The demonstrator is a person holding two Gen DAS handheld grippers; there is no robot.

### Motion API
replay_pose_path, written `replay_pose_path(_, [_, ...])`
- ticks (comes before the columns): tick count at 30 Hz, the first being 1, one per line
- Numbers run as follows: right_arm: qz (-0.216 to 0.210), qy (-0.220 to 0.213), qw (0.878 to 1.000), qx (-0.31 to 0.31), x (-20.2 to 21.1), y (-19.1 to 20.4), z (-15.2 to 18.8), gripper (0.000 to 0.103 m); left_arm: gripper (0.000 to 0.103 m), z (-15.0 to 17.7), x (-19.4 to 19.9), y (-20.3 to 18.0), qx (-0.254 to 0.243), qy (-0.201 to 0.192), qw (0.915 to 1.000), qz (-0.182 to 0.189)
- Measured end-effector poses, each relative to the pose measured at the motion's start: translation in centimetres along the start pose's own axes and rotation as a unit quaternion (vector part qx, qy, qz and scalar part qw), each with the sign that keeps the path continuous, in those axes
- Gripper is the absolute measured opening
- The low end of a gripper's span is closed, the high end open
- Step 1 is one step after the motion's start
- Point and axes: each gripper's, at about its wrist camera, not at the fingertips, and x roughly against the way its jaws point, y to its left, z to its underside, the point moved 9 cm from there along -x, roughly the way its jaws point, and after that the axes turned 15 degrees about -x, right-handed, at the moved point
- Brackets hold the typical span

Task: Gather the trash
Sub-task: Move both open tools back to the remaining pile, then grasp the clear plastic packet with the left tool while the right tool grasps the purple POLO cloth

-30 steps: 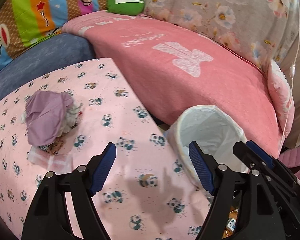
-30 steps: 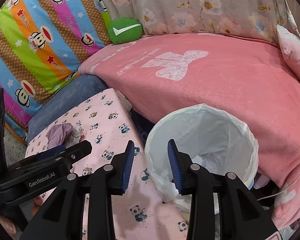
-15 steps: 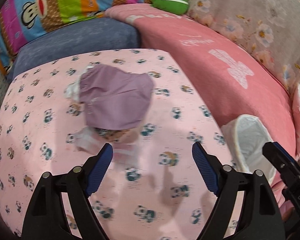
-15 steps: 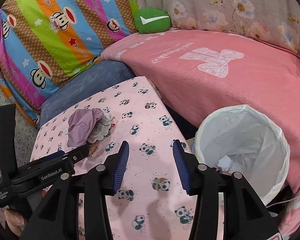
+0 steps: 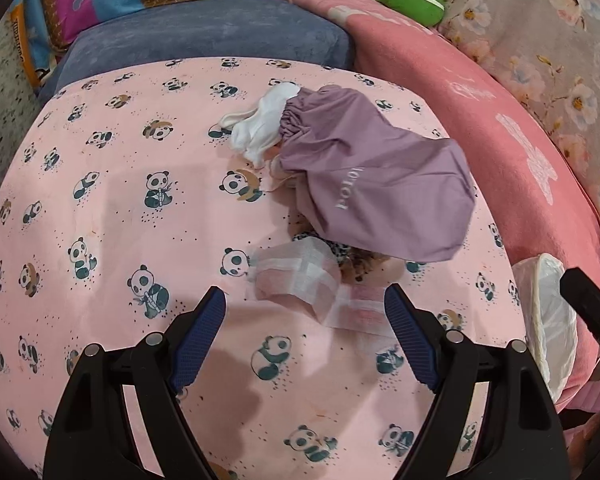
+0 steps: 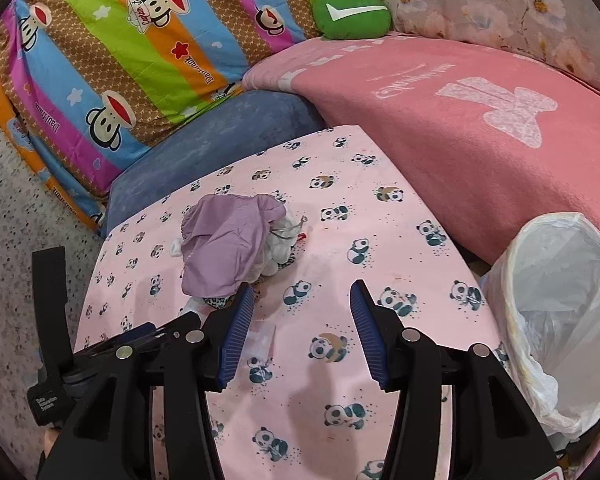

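Observation:
A clear crumpled plastic wrapper [image 5: 304, 280] lies on the pink panda-print table [image 5: 100, 200], just ahead of my left gripper [image 5: 306, 320], which is open and empty above it. Beyond it lies a purple drawstring bag [image 5: 372, 184] with white cloth [image 5: 260, 128] sticking out. A leopard-print scrap [image 5: 340, 254] peeks from under the bag. My right gripper [image 6: 302, 328] is open and empty over the table; the purple bag [image 6: 224, 244] is to its left. A white-lined trash bin [image 6: 560, 312] stands right of the table, and shows in the left wrist view [image 5: 548, 312].
A pink blanket [image 6: 480, 128] covers the sofa behind the bin. A blue cushion [image 6: 220, 136], a striped monkey-print quilt [image 6: 120, 48] and a green pillow [image 6: 352, 14] lie beyond the table. Speckled floor [image 6: 16, 240] is at left.
Both grippers have swung left, away from the bin and over the table. The left one has closed in on the wrapper and purple bag. The right gripper's jaws have opened wider.

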Motion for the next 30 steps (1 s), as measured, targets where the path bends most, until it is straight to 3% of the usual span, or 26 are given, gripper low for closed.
replay_pose_path(8, [-0.010,0.025,1.000,0.011,-3.7,3.1,-0.4,0.051,0.072,-0.3,-1.9,0.6,-0.011,0.011,0.9996,0.022])
replay_pose_path(11, [-0.010,0.036,0.999,0.014,-5.2,4.0,-0.3,0.051,0.063,0.0,-2.3,0.5,-0.015,0.017,0.9991,0.036])
replay_pose_path(17, [-0.010,0.060,0.998,0.010,-7.8,4.8,0.3,0.051,0.034,0.6,-2.4,0.4,-0.018,0.022,0.9977,0.061])
replay_pose_path(19, [-0.013,0.067,0.998,0.014,-8.3,5.0,0.6,0.044,0.023,0.6,-2.0,0.4,-0.017,0.018,0.9975,0.067])
replay_pose_path(21, [-0.013,0.074,0.997,0.021,-8.5,5.2,1.0,0.023,0.021,0.7,-1.6,0.5,-0.018,0.014,0.9975,0.067])
replay_pose_path(23, [-0.018,0.077,0.997,0.023,-8.5,5.4,1.2,0.010,0.019,0.6,-1.2,0.6,-0.018,0.011,0.9977,0.065])
replay_pose_path(30, [-0.039,0.049,0.997,0.035,-5.8,6.7,0.8,0.006,0.019,-0.2,1.0,0.0,-0.018,-0.008,0.9979,0.062])
